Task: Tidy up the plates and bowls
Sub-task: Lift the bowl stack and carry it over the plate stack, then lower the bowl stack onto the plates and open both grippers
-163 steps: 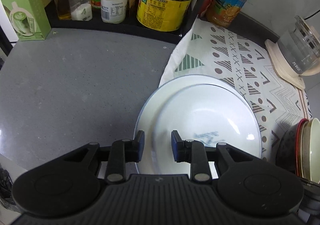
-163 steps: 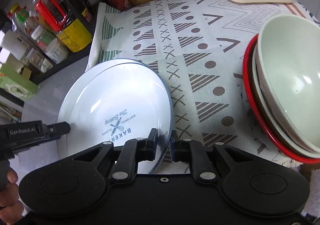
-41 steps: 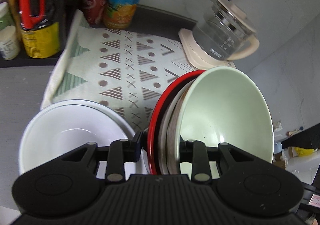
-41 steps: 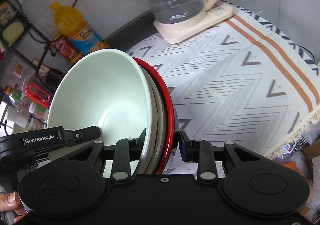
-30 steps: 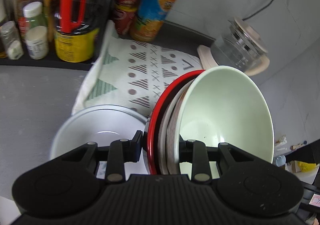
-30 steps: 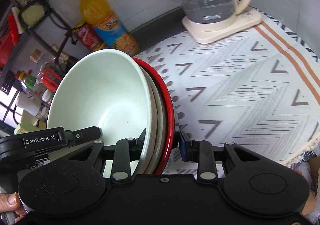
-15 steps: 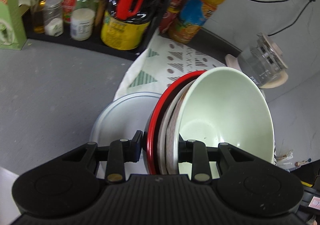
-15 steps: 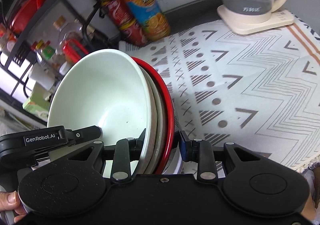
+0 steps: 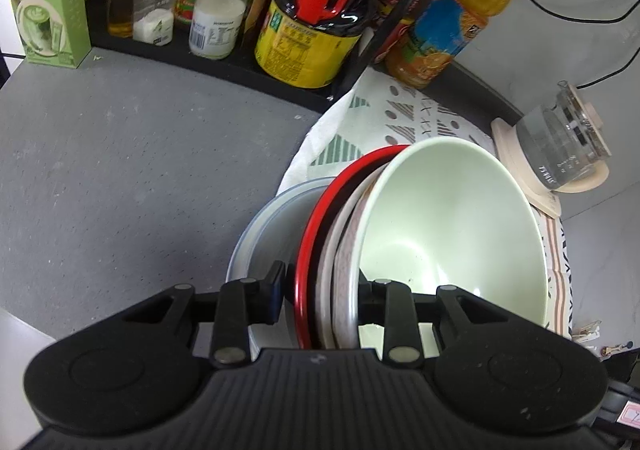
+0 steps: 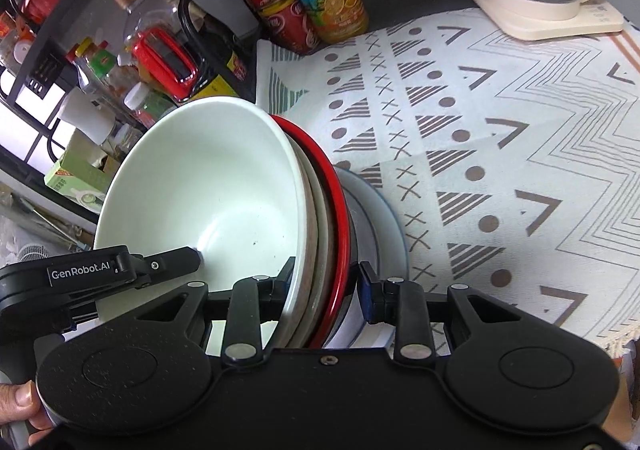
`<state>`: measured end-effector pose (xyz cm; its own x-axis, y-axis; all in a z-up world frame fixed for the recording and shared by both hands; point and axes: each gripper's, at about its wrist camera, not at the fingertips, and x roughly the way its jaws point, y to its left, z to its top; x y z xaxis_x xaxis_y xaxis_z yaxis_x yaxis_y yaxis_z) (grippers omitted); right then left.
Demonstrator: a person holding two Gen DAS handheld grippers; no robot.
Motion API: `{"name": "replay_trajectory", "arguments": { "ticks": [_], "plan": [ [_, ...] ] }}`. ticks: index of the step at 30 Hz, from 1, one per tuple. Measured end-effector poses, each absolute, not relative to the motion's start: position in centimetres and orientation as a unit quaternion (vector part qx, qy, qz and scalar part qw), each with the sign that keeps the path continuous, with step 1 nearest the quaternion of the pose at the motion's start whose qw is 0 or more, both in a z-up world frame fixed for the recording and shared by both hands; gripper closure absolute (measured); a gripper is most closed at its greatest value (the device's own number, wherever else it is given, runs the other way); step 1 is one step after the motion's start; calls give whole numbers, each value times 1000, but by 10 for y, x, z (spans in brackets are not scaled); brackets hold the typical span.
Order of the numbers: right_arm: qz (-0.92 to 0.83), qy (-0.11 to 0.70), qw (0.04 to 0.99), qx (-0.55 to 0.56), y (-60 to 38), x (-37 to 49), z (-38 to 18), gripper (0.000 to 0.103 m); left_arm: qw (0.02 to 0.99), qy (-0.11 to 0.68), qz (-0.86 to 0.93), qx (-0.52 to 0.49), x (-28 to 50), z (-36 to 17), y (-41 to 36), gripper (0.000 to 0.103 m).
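A nested stack of bowls hangs tilted between my two grippers: a pale green bowl (image 9: 452, 218) innermost, grey and beige bowls around it, and a black bowl with a red rim (image 9: 320, 218) outermost. My left gripper (image 9: 320, 290) is shut on the stack's rims on one side. On the opposite side my right gripper (image 10: 326, 286) is shut on the same rims, with the green bowl (image 10: 208, 186) to its left. Just behind the stack lie the white plates (image 9: 268, 226), half hidden, at the edge of the patterned cloth (image 10: 500, 130).
A black rack at the back holds an oil jug (image 9: 316, 22), jars and a green box (image 9: 48, 10). An orange drink bottle (image 9: 452, 22) and red cans stand beside it. A glass kettle (image 9: 560, 146) sits at the far right. The grey counter (image 9: 120, 170) lies left of the plates.
Both grippers carried the bowl stack leftward and a little lower, from over the cloth to just above the white plates. The grip on the stack has stayed the same.
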<state>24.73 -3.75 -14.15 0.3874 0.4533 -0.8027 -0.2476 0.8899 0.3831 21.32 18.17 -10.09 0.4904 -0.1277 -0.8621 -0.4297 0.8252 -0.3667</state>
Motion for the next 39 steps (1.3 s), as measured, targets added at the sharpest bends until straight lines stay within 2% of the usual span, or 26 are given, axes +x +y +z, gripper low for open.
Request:
{"name": "replay_trajectory", "arguments": {
  "ticks": [22,27,30,32,35,39],
  "plan": [
    [188,517,828,112,-32,256,-163,74,807,509,92,-286,220,-122,185,74],
    [186,506,834,118,-33,256,-157,70,818,504,88,-265,219,-109,181,68],
    [184,503,835,128,-38,254,-149,66,830,493,78,-248,220,-97,177,56],
    [180,495,839,136,-44,250,-139,51,840,485,75,-232,220,-89,174,46],
    [173,474,853,133,-52,244,-124,40,848,473,78,-224,220,-78,169,34],
    [159,452,867,139,-68,240,-110,31,854,462,81,-223,217,-68,165,21]
  ]
}}
